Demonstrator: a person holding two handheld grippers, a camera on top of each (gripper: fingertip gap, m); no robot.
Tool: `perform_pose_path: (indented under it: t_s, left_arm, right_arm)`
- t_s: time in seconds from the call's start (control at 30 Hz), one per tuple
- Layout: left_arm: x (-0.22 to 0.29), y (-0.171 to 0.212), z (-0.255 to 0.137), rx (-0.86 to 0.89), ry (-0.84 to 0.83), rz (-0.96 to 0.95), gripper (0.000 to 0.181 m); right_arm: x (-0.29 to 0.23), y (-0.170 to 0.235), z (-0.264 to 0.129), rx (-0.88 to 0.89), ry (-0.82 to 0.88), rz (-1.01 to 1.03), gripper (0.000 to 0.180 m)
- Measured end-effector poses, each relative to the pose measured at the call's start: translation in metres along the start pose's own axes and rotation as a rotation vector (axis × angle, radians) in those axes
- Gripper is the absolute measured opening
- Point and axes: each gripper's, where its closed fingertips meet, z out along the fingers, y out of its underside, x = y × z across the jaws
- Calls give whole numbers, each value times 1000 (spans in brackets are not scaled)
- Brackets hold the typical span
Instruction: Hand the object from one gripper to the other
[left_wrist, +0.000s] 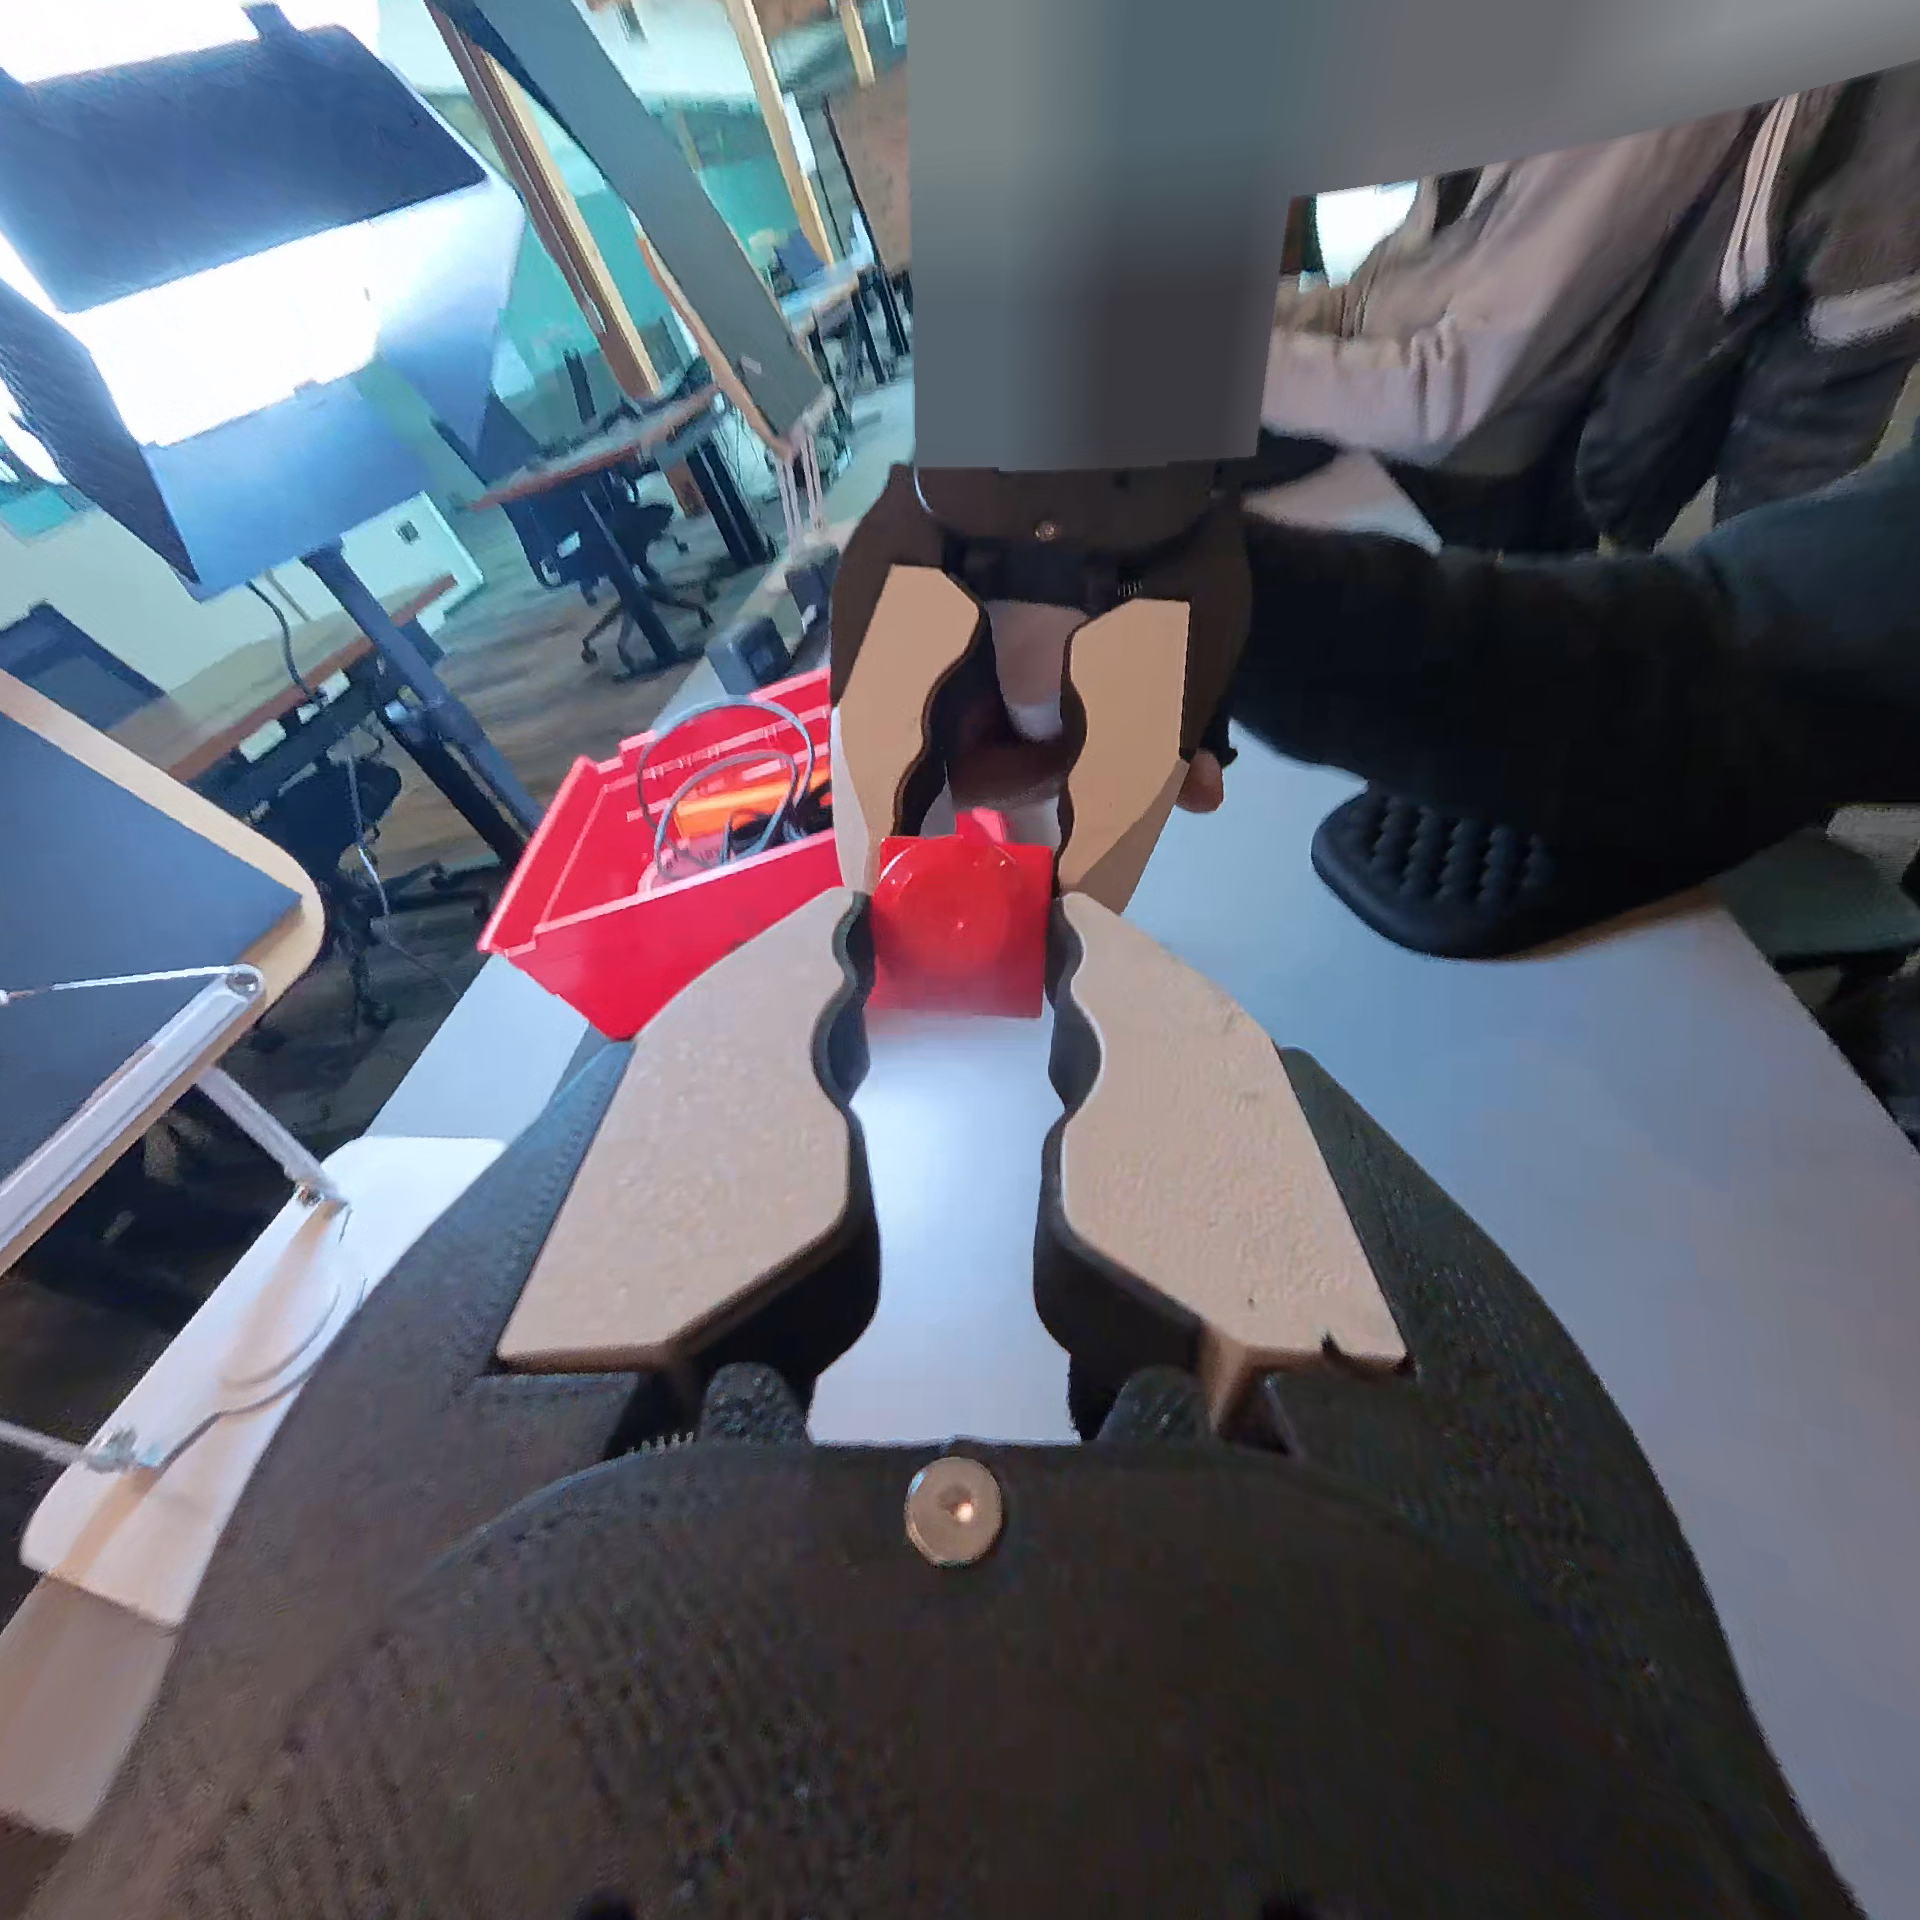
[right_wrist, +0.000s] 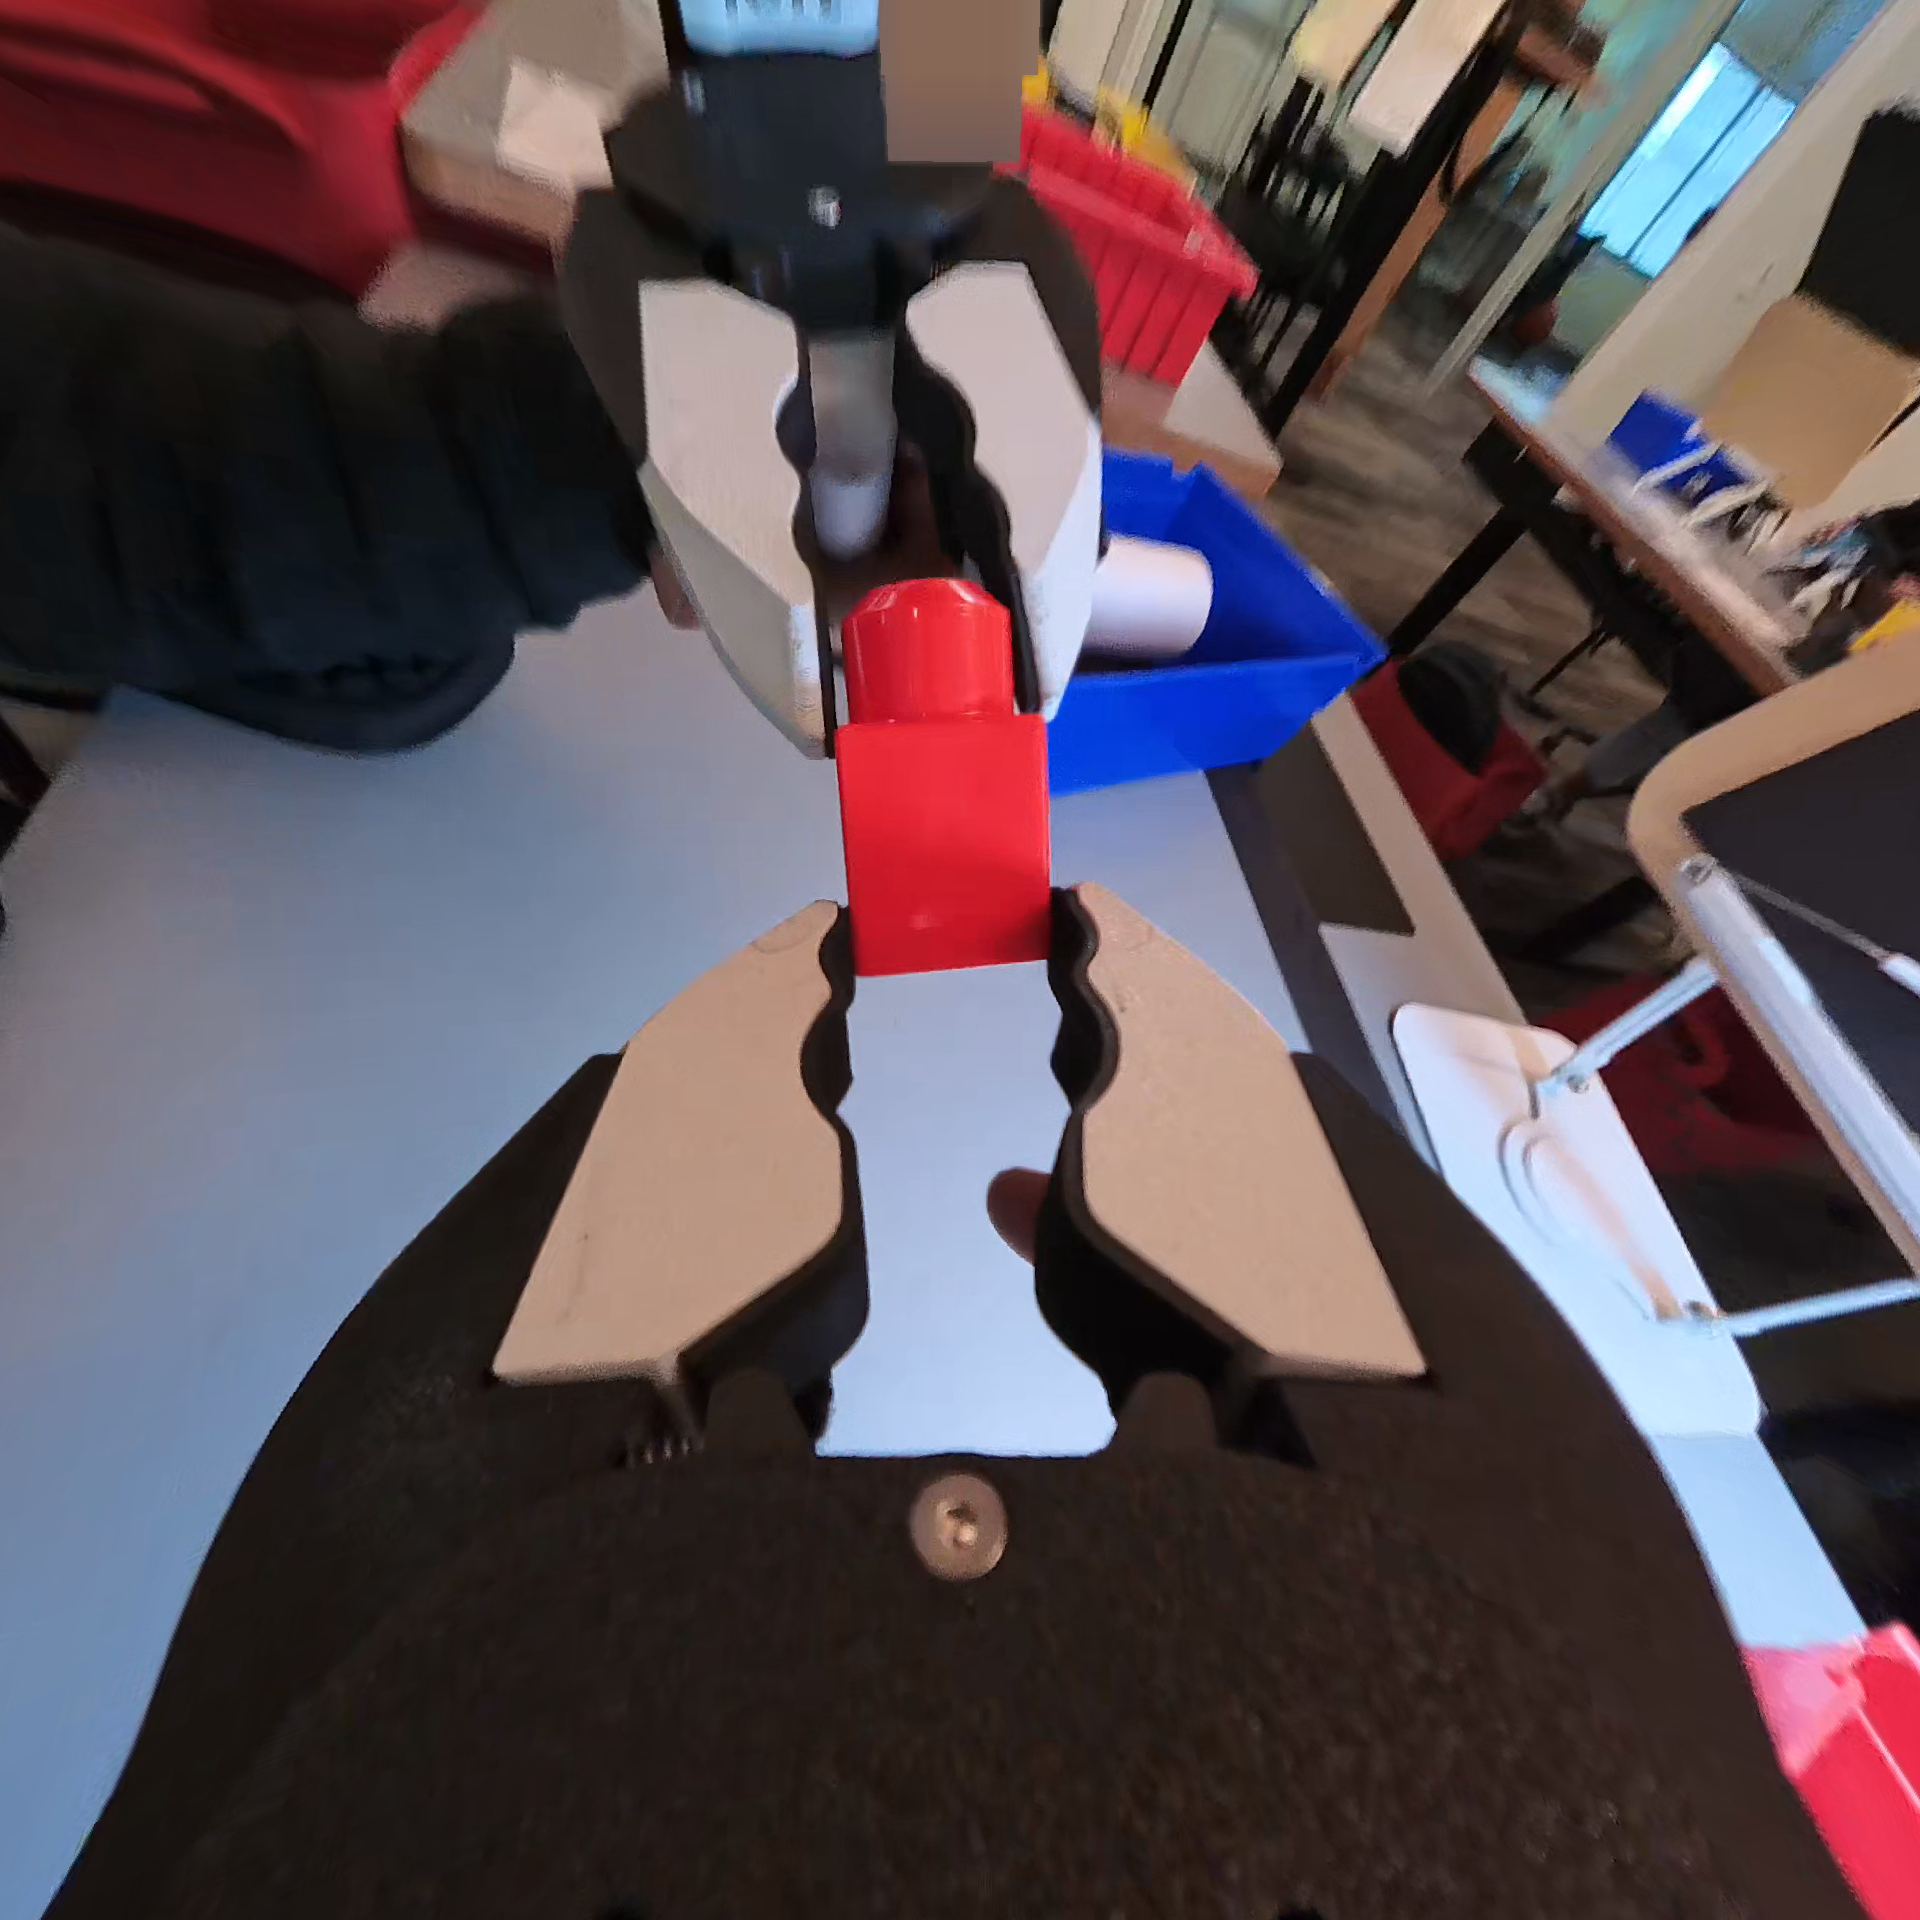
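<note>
From my remote seat: red bin (left_wrist: 665, 914) at left on the white table (left_wrist: 1455, 1195). Centre, my left gripper (left_wrist: 956, 914) pinches the stud end of the red block (right_wrist: 940, 862), held in the air; my right gripper (right_wrist: 951, 920) clamps its square base. Blue bin (right_wrist: 1226, 665) at right.

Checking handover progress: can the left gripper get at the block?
Likely yes: the right gripper holds the block by its base, and its stud end sits between the left gripper fingers, nothing between. Contact unclear.
</note>
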Motion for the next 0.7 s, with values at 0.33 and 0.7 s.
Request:
perform_pose_path:
  t_s: [0.33,0.7]
  left_arm:
    - [-14,-39,-9,425,-1,-222,31]
    - [-13,6,1,-22,-79,-12,49]
  right_arm:
    - [10,-42,-7,379,-39,187,37]
    - [15,3,-2,-77,145,-138,36]
